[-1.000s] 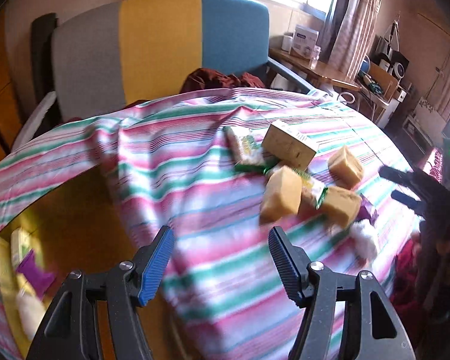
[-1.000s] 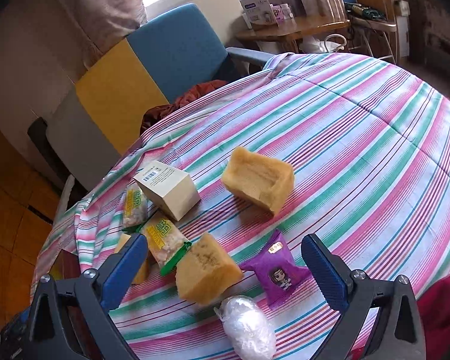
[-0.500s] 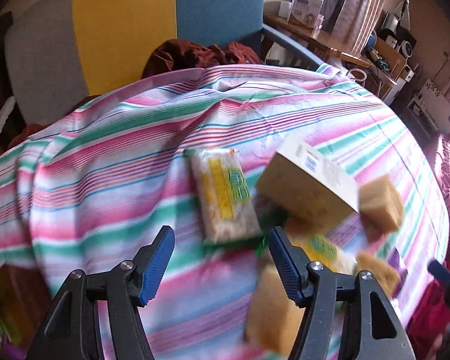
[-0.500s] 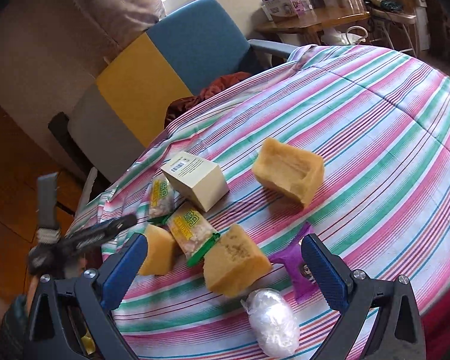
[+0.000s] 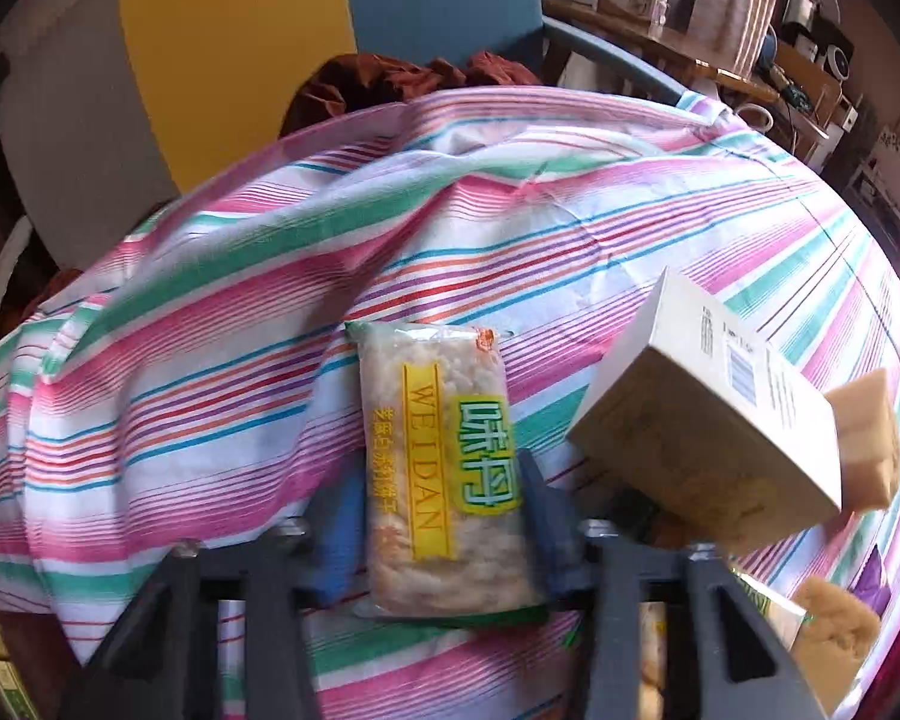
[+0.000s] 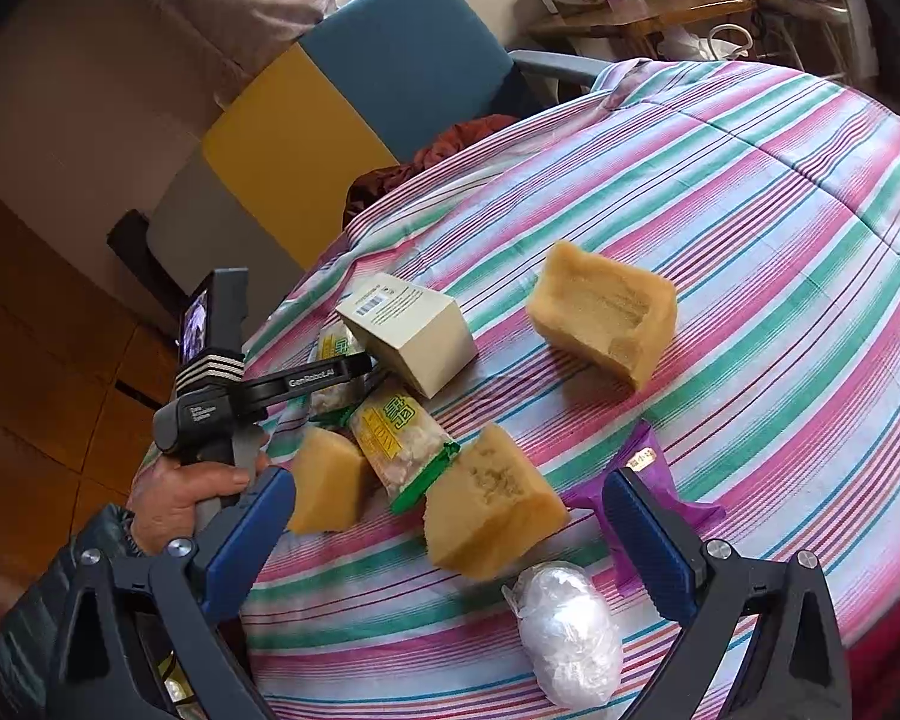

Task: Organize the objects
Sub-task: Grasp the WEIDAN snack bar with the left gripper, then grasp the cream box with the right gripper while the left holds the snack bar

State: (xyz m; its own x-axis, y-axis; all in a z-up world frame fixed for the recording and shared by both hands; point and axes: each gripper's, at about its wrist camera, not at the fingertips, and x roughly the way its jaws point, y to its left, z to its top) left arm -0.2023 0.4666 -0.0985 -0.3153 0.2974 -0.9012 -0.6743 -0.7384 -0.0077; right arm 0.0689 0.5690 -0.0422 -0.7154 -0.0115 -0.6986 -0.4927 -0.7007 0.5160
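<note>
Judging by how things lay, the sorting had barely begun: nearly everything was still scattered on the striped cloth of the desk (image 6: pixel 780 192).

Nearest the right gripper (image 6: pixel 450 534), whose fingers (image 6: pixel 252 534) stood spread wide with nothing between them, lay a white wrapped ball (image 6: pixel 570 630), a purple sachet (image 6: pixel 654 474) and a yellow sponge block (image 6: pixel 492 510). Just past these sat a second snack packet (image 6: pixel 402 438) and a smaller sponge wedge (image 6: pixel 327 489), touching one another. Farther on were a cream carton (image 6: pixel 408 330) and, well apart to the right, a large hollowed sponge (image 6: pixel 606 312).

The left gripper (image 5: pixel 438 534) was tipped steeply down at the near edge of the pile. Its fingers (image 5: pixel 540 522) were closing on either side of the snack packet (image 5: pixel 444 480), which lay flat on the cloth between them; whether the pads already pressed it I cannot tell. A hand (image 6: pixel 180 498) gripped the left tool's handle, beside the desk edge.

Beyond the desk stood a grey, yellow and blue chair (image 6: pixel 354 96).
</note>
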